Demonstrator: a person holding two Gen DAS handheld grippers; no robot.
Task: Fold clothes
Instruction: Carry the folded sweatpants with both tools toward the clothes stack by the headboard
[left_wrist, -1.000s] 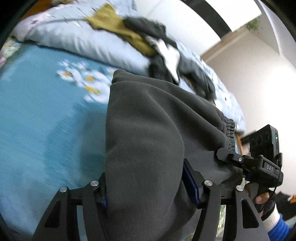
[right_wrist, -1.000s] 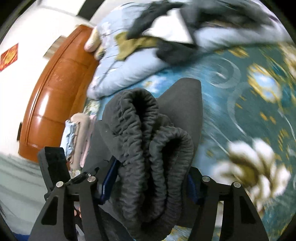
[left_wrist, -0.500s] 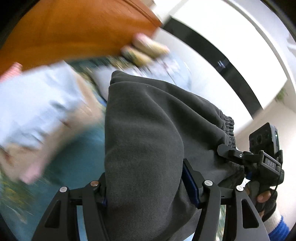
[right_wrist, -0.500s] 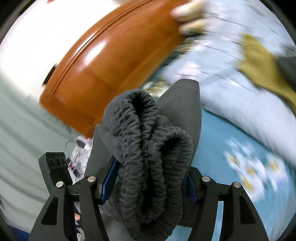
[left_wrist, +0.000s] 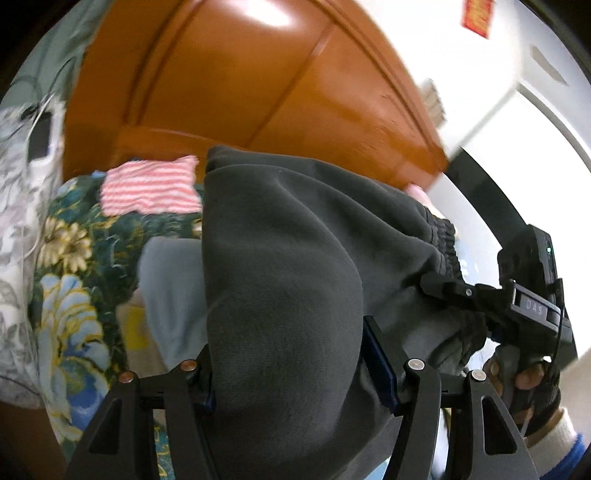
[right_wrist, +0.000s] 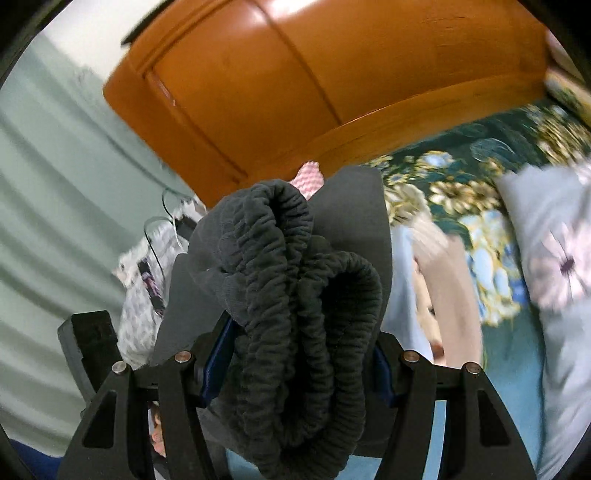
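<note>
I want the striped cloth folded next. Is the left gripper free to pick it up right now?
Probably not: the left gripper is clamped on the dark grey sweatpants, which fill its jaws; the striped cloth lies beyond them.

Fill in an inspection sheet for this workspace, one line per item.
Surface: floral bedspread.
Job's things: dark grey sweatpants, bunched, elastic waistband in the right jaws.
Clutter: red-striped cloth; folded grey garment; patterned pillow.
Grippers: left gripper and right gripper each clamp the sweatpants.
Cables: white cable by a phone.
Surroundings: wooden headboard; green curtain.
</note>
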